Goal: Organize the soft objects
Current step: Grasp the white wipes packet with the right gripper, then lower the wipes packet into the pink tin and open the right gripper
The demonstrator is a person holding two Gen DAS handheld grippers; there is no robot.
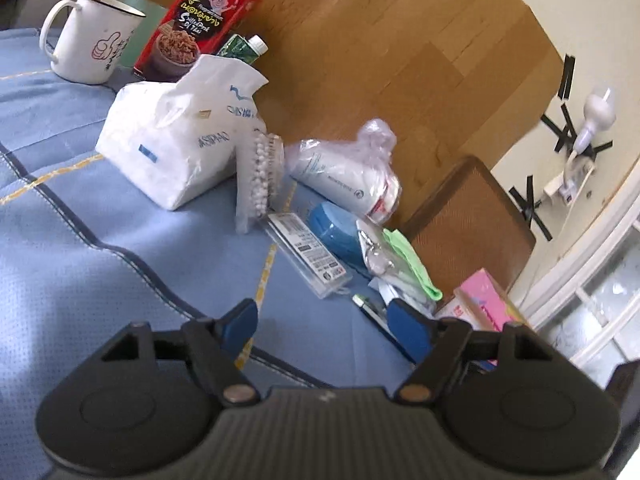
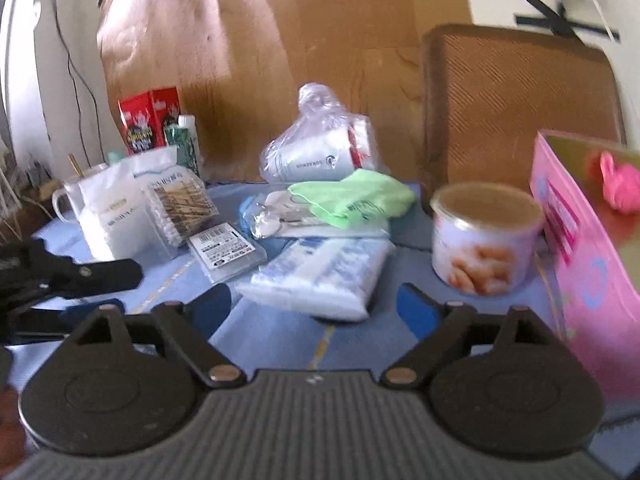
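Note:
On the blue tablecloth (image 1: 100, 260) lie the soft things: a white tissue pack (image 1: 172, 140), a bagged white roll (image 1: 348, 176), a blue pack (image 1: 336, 232) and a green cloth (image 1: 412, 264). My left gripper (image 1: 324, 324) stands open over bare cloth, short of them, with nothing between its blue pads. In the right wrist view a white-and-blue soft pack (image 2: 320, 276) lies just ahead of my right gripper (image 2: 316, 312). That gripper is open wide, and its pads stand clear of the pack's near edge. The green cloth (image 2: 352, 196) and bagged roll (image 2: 320, 156) lie behind.
A mug (image 1: 92, 40), a red box (image 1: 200, 24), a cotton-swab box (image 1: 260, 176), a flat labelled case (image 1: 308, 256) and a pen (image 1: 372, 312) share the table. A tin can (image 2: 484, 236) and pink box (image 2: 588, 248) stand at the right. A chair back (image 2: 516, 100) rises behind.

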